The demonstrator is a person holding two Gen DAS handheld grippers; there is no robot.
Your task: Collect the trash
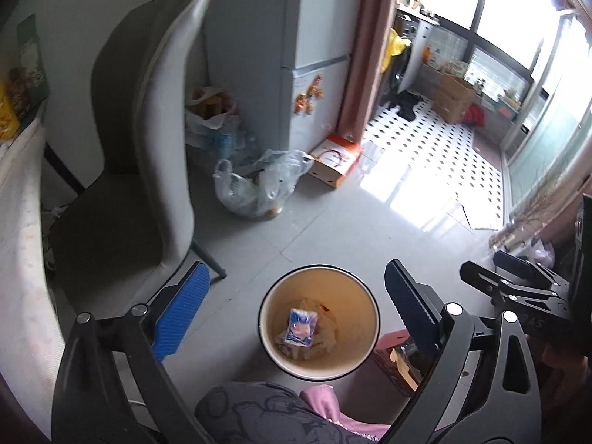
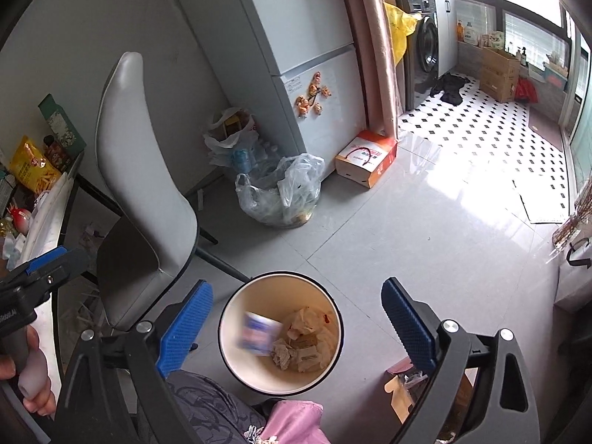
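Observation:
A round cream bin with a black rim stands on the grey floor below both grippers; it also shows in the right wrist view. A blue and white packet lies in it on crumpled paper. In the right wrist view the packet is blurred, inside the bin, beside crumpled tissues. My left gripper is open and empty above the bin. My right gripper is open and empty above the bin; its body also shows in the left wrist view.
A grey chair stands left of the bin beside a table with snacks. A clear plastic bag, bottles and an orange-white box lie by the fridge. A small cardboard box sits right of the bin.

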